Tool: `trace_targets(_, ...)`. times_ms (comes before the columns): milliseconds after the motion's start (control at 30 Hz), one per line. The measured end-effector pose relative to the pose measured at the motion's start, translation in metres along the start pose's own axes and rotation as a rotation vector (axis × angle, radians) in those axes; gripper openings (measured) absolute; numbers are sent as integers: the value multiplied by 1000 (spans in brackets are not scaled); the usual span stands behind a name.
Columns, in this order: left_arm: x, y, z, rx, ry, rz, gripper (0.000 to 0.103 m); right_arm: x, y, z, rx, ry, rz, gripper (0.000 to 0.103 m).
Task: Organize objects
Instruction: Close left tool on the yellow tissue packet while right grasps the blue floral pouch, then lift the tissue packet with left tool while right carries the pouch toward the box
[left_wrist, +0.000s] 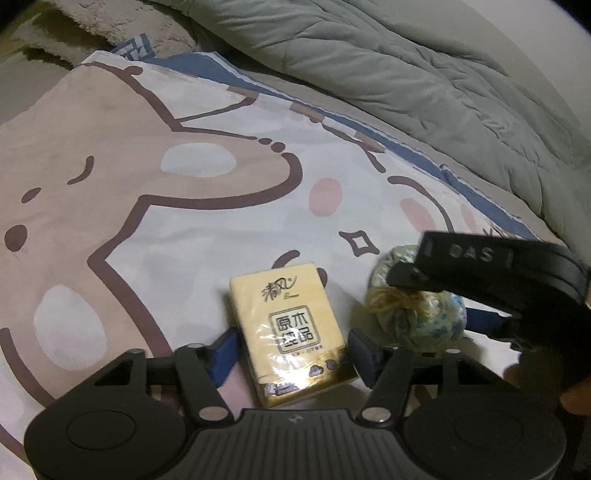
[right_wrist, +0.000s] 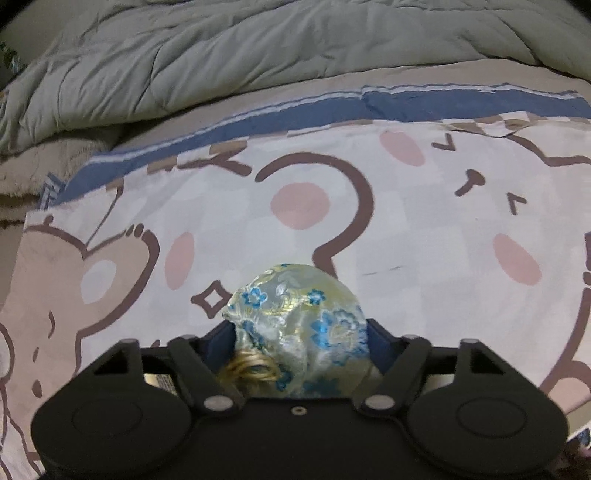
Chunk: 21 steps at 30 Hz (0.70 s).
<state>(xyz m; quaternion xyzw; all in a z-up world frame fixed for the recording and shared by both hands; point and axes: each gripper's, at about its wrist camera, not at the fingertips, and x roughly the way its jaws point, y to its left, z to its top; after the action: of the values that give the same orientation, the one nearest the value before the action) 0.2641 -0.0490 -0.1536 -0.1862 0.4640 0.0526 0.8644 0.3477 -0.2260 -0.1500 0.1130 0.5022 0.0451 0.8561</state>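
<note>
Two cloth layers fill both views: a grey quilt bunched at the back and a cartoon bear sheet spread flat in front of it. On the sheet, the left gripper has its fingers apart on either side of a yellow tissue pack, not touching it. Just beside it, the right gripper is closed around a small blue-flowered pouch.
</note>
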Motion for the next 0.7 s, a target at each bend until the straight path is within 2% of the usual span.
trace_targets(200, -8, 4, 3, -7, 3, -20, 58, -12, -7, -7, -2, -29, 1, 72)
trace_targets(700, -88, -2, 7, 136, -114, -44, 58, -95, -12, -28, -39, -141, -7, 72)
